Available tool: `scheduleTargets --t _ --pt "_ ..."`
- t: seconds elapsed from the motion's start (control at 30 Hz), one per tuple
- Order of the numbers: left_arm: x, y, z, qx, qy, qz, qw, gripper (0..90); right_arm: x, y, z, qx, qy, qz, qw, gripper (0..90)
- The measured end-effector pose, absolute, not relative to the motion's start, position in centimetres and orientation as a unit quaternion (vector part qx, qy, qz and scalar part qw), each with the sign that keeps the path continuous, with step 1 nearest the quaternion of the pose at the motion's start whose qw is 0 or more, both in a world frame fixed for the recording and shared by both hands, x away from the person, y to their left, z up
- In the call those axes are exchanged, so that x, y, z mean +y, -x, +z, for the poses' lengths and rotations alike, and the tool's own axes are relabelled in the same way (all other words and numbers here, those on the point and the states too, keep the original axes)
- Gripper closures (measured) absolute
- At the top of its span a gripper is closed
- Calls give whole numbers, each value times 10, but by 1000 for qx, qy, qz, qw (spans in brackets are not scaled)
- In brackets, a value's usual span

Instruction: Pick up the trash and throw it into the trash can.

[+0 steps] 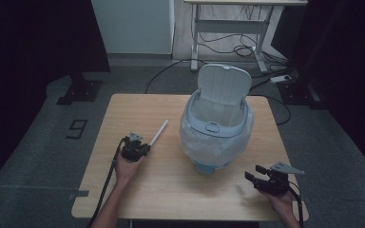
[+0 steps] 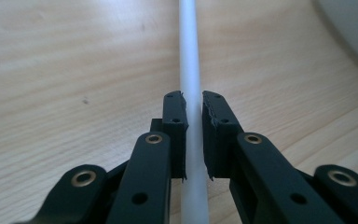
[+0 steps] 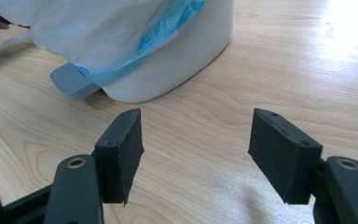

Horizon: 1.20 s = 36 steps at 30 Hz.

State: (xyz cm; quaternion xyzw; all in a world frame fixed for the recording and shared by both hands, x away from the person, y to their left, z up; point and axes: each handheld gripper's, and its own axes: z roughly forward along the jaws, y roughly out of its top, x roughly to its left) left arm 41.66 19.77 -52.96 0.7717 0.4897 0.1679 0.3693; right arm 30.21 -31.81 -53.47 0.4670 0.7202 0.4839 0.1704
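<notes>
Gripping the white rod (image 2: 189, 70) near its end with our left claw (image 2: 193, 135) on the bench (image 1: 138, 107) beside the open bin (image 1: 217, 124), right claw (image 3: 196, 154) wide and idle, we risk it pivoting loose when lifted.

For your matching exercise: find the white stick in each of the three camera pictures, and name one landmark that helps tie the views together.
High view: the white stick lies slanted on the table, left of the bin, its near end in the left gripper.
Left gripper view: it runs up the middle, clamped between the black fingers.
Right gripper view: I cannot make the stick out.
Shared landmark: the lined pedal bin, its curved wall at the left gripper view's top right.
</notes>
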Motion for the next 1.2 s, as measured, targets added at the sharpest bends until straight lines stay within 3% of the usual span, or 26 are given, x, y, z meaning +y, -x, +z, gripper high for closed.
scheduleTargets --t 0.53,1.2 --pt "222 -382 -471 466 -716 153 496 802 -322 -302 -534 715 -473 485 175 345" --pt "214 -354 -424 406 -711 174 548 804 -321 -301 -534 718 -467 485 178 345"
